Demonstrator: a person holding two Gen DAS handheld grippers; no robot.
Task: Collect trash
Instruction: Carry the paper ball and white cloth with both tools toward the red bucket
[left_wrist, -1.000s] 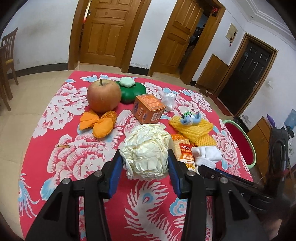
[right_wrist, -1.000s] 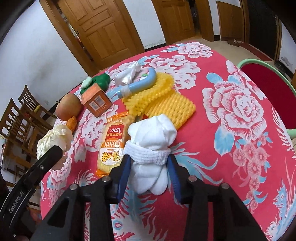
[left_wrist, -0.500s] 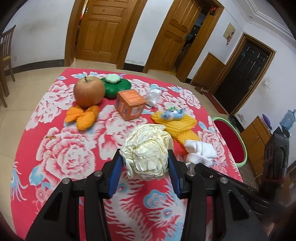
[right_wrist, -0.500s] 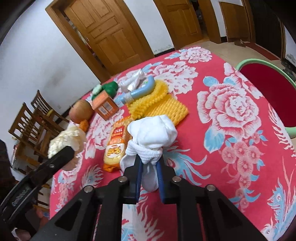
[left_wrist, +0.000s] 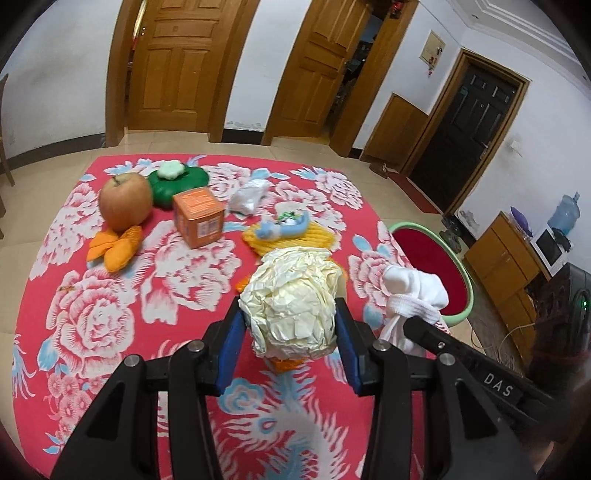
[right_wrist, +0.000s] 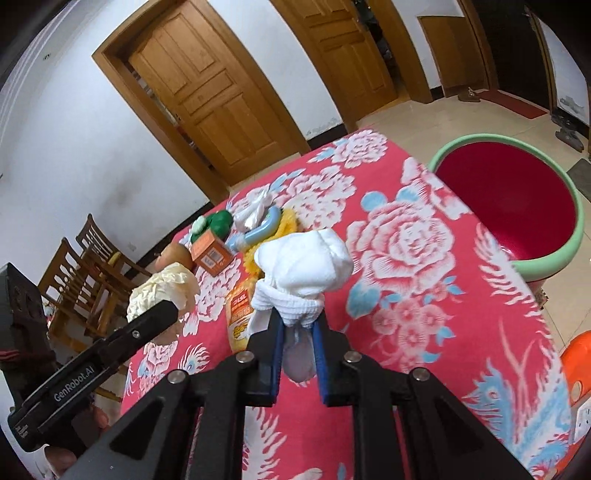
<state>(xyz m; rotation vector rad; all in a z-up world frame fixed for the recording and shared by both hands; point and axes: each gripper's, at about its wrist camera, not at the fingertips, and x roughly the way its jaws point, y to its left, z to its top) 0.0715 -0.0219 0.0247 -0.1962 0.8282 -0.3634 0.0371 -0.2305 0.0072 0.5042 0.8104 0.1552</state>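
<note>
My left gripper (left_wrist: 290, 328) is shut on a crumpled cream paper ball (left_wrist: 291, 302), held above the red flowered tablecloth (left_wrist: 110, 314). The paper ball (right_wrist: 159, 291) also shows at the left of the right wrist view. My right gripper (right_wrist: 298, 325) is shut on a rolled white sock (right_wrist: 303, 266), lifted off the cloth; the same sock (left_wrist: 413, 295) hangs to the right of the paper ball in the left wrist view. A red basin with a green rim (right_wrist: 546, 254) stands beyond the table's right edge, and the basin (left_wrist: 432, 258) is partly hidden by the sock.
On the cloth lie an apple (left_wrist: 125, 201), an orange carton (left_wrist: 199, 216), a green lidded dish (left_wrist: 177, 182), an orange wrapper (left_wrist: 114, 249), a clear plastic scrap (left_wrist: 249, 195), yellow foam netting (left_wrist: 295, 236) with a blue tube (right_wrist: 260, 230), and a snack packet (right_wrist: 240, 314). Wooden chairs (right_wrist: 85, 266) stand left.
Both grippers rose and shifted right toward the basin side with their loads. The right gripper's jaws closed from loosely around the sock to pinching it and lifted it off the cloth.
</note>
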